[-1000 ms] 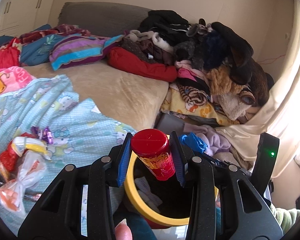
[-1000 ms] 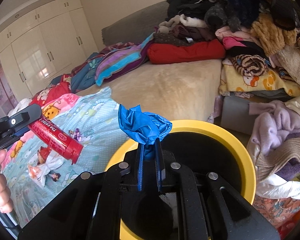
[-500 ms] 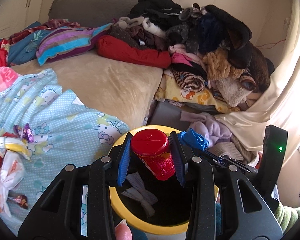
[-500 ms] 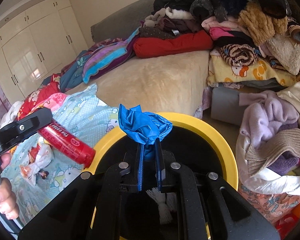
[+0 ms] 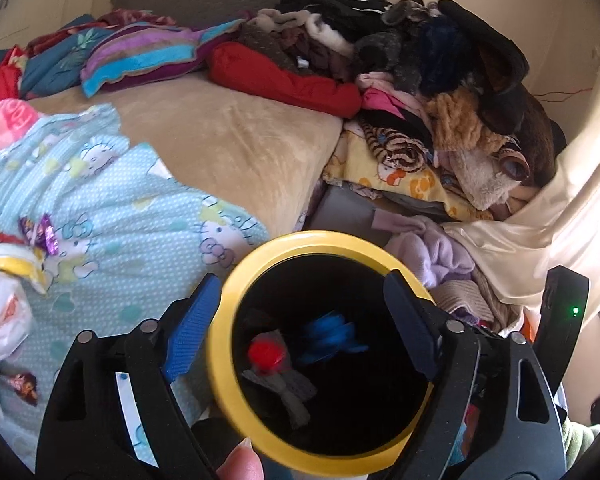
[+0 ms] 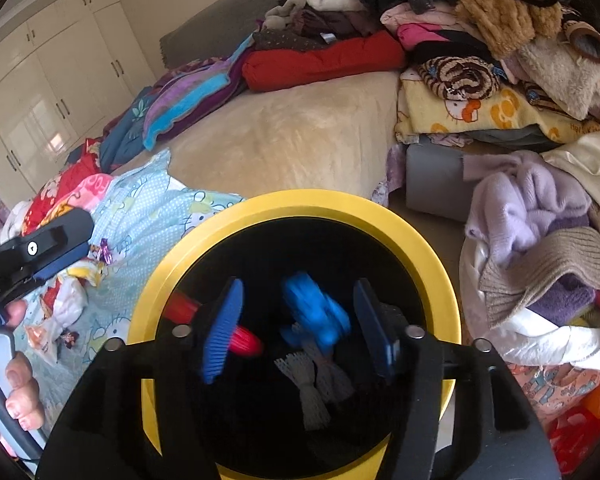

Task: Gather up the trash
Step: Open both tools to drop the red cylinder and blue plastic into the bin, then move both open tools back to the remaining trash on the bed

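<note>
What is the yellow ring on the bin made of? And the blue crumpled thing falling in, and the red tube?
The bin's yellow rim looks like smooth, matte plastic: even colour, moulded round edge. The blue crumpled thing seems thin shiny plastic film or a glove, though blur makes that unsure. The red tube looks like glossy hard plastic, going by the sheen on its side.

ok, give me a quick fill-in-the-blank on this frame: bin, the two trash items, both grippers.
1. The bin has a ____ rim.
2. The red tube and the blue wrapper are inside the ____.
3. The left hand-held gripper and the right hand-held gripper both have their jaws ____, just opened, holding nothing.

Missing words: yellow; bin; open
</note>
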`<state>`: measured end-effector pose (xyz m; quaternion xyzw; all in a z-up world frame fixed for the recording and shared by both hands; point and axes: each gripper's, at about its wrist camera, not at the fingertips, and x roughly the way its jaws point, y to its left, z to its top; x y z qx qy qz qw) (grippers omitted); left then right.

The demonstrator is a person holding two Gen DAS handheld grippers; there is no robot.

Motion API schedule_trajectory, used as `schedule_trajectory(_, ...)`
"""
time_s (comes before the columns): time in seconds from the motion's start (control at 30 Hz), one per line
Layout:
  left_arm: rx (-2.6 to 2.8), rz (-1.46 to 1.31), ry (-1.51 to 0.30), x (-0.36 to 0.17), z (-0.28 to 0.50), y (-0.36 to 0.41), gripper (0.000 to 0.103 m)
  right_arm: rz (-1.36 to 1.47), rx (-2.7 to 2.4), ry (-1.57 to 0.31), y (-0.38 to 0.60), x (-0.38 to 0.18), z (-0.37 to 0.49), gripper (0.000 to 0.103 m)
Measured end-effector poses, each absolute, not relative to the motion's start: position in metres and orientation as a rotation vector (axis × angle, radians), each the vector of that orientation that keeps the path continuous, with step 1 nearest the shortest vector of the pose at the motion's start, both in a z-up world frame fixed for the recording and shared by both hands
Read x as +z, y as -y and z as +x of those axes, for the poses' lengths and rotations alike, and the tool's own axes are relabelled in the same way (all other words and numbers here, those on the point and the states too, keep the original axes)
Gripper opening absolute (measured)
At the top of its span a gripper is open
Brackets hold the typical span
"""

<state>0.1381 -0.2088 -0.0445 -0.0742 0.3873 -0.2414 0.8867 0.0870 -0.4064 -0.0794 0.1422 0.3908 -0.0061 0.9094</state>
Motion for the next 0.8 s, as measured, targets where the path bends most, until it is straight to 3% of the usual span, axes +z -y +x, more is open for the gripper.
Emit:
schedule_trajectory(0.07, -0.482, -0.148, -0.793, -0.043, 0.134, 0.201, 0.090, 0.294, -0.019, -0.799, 0.405, -0.079, 0.086, 0.068)
schedule_trajectory(0.13, -0.471, -0.153, -0.783, -0.041, 0.132, 0.194, 0.091, 0.296, -0.017, -0.788, 0.401, -0.077, 0.085, 0.070)
schedule_trajectory(0.33, -0.440, -0.161, -0.750, -0.034, 0.124, 0.174, 0.092, 0.280, 0.001, -0.759, 0.383, -0.070, 0.083, 0.078)
schedule_trajectory(0.8, -0.363, -0.171, -0.649, -0.010, 0.111, 0.137, 0.092, 0.247, 0.067, -0.712, 0.349, -0.049, 0.077, 0.084)
